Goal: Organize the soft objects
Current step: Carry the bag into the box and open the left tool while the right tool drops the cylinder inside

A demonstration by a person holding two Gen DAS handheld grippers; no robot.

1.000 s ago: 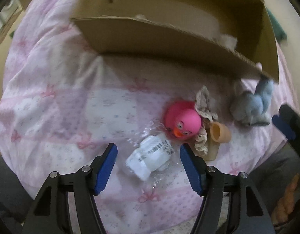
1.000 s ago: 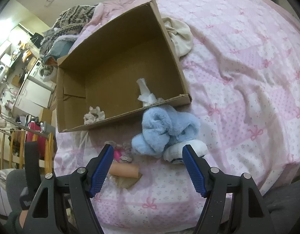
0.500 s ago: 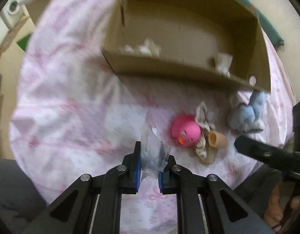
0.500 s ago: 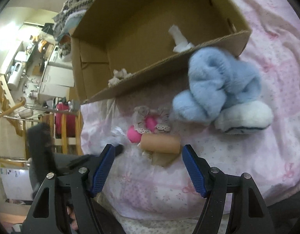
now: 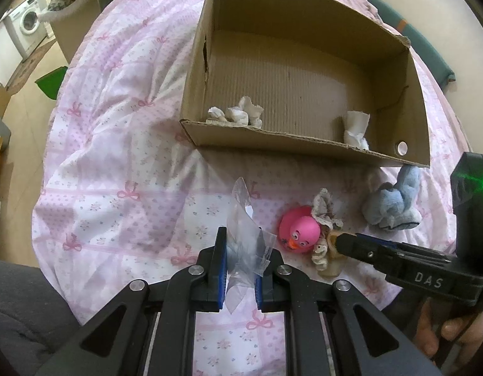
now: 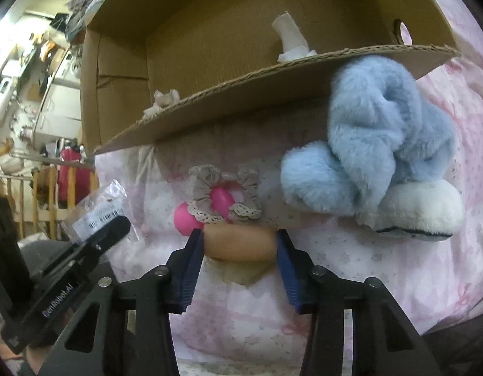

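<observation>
From the left wrist, the left gripper (image 5: pixel 239 269) is closed almost fully, pinching a clear plastic bag (image 5: pixel 246 232) that crumples up between its blue pads. It hangs over the pink bed cover (image 5: pixel 122 163), on the near side of the cardboard box (image 5: pixel 304 72). Inside the box, against its near wall, lie a crumpled cloth (image 5: pixel 238 114) and a white paper wad (image 5: pixel 355 128). Between box and gripper sit a pink duck (image 5: pixel 299 230), a lace scrunchie (image 5: pixel 324 219) draped over it, and a blue plush toy (image 5: pixel 390 205) just under the box's right corner. The right gripper's dark body reaches in from the right edge, a hand (image 5: pixel 451 329) wrapped around it.

From the right wrist, the right gripper (image 6: pixel 239 250) is partly closed, its pads touching both ends of a tan roll (image 6: pixel 239 244) lying on the bed in front of the box. Just behind the roll is the duck (image 6: pixel 186 221) with the scrunchie (image 6: pixel 224 194); the plush toy (image 6: pixel 376 156) rests against the box's front wall. At left, the other gripper holds the bag (image 6: pixel 98 210).
</observation>
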